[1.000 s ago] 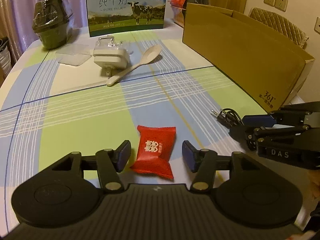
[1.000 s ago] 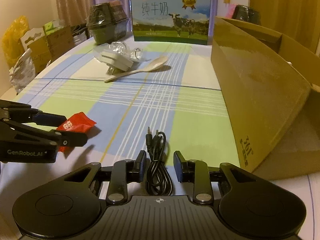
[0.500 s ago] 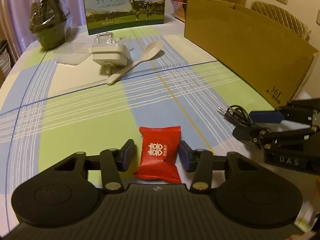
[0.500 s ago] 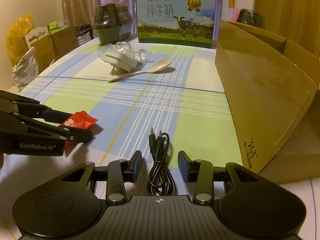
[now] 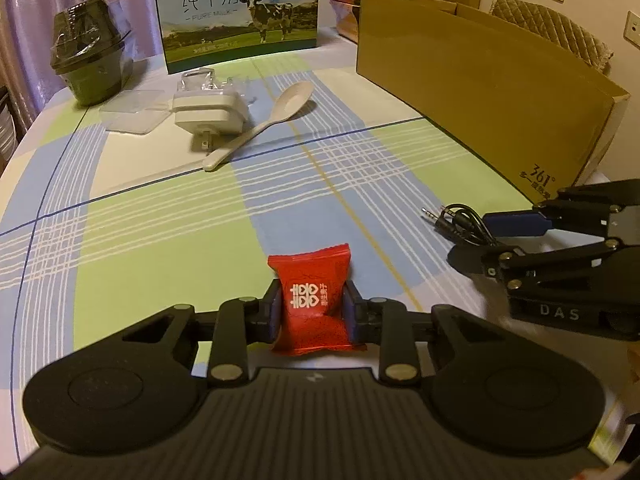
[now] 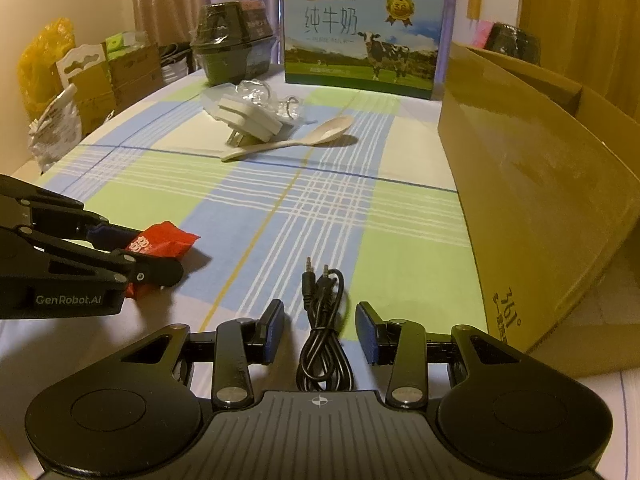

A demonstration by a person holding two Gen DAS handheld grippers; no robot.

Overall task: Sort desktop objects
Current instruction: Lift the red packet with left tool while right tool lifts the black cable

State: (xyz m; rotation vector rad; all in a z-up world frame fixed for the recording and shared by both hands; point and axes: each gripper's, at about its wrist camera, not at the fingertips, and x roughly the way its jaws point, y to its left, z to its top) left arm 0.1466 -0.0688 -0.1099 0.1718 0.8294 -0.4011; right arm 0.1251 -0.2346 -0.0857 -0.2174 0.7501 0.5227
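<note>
A red candy packet with white characters sits pinched between the blue pads of my left gripper, which is shut on it just above the checked tablecloth. The right wrist view shows that packet at the left, held in the left gripper. A coiled black audio cable lies on the cloth between the fingers of my right gripper, which is open around it without touching. The cable and right gripper appear at the right of the left wrist view.
A large open cardboard box runs along the right side. Mid-table lie a white plug adapter, a pale spoon and a clear plastic lid. At the back stand a milk carton and a dark wrapped bowl.
My left gripper has shut on the red candy packet, which now stands slightly raised between the pads. My right gripper has opened a little wider around the cable.
</note>
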